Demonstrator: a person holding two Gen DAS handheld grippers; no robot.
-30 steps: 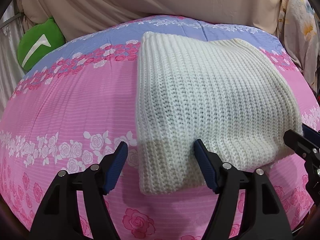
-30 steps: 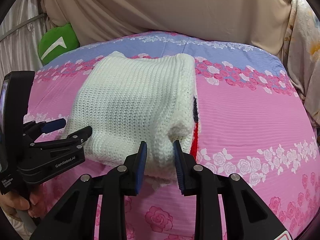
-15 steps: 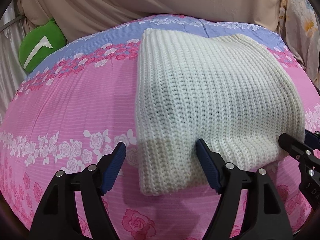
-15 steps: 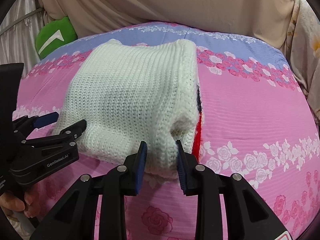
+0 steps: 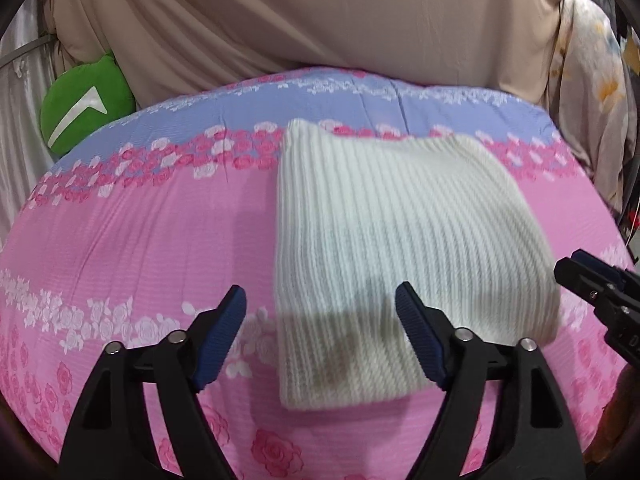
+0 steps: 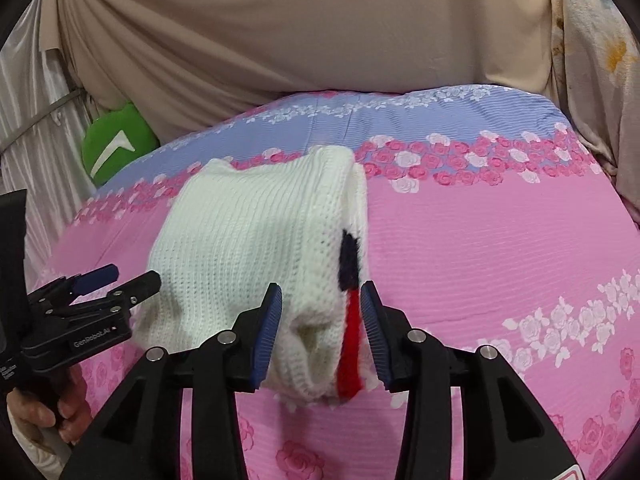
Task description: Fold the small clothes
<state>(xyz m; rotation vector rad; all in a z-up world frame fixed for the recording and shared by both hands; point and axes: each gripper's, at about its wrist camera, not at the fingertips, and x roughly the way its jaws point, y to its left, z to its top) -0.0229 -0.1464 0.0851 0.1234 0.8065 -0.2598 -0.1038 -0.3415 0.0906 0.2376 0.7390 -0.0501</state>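
Note:
A folded white knit sweater point(image 5: 400, 248) lies on the pink floral bedspread point(image 5: 140, 240). In the right wrist view the sweater point(image 6: 256, 248) shows a navy and red stripe along its right folded edge. My left gripper point(image 5: 320, 340) is open, its fingers straddling the sweater's near left corner, just above it. My right gripper point(image 6: 320, 328) is open, its fingers on either side of the sweater's near right corner without pinching it. Each gripper shows in the other's view: the right one point(image 5: 592, 280) and the left one point(image 6: 116, 284).
A green plush cushion point(image 5: 84, 108) sits at the bed's back left. Beige draped fabric point(image 5: 320, 20) hangs behind the bed. A floral cloth point(image 5: 588, 92) hangs at the right. Bare bedspread point(image 6: 500, 260) lies to the right of the sweater.
My right gripper opened and let go of the sweater's near right corner, which now rests lower. Both grippers pulled back a little toward me. The left gripper stayed open.

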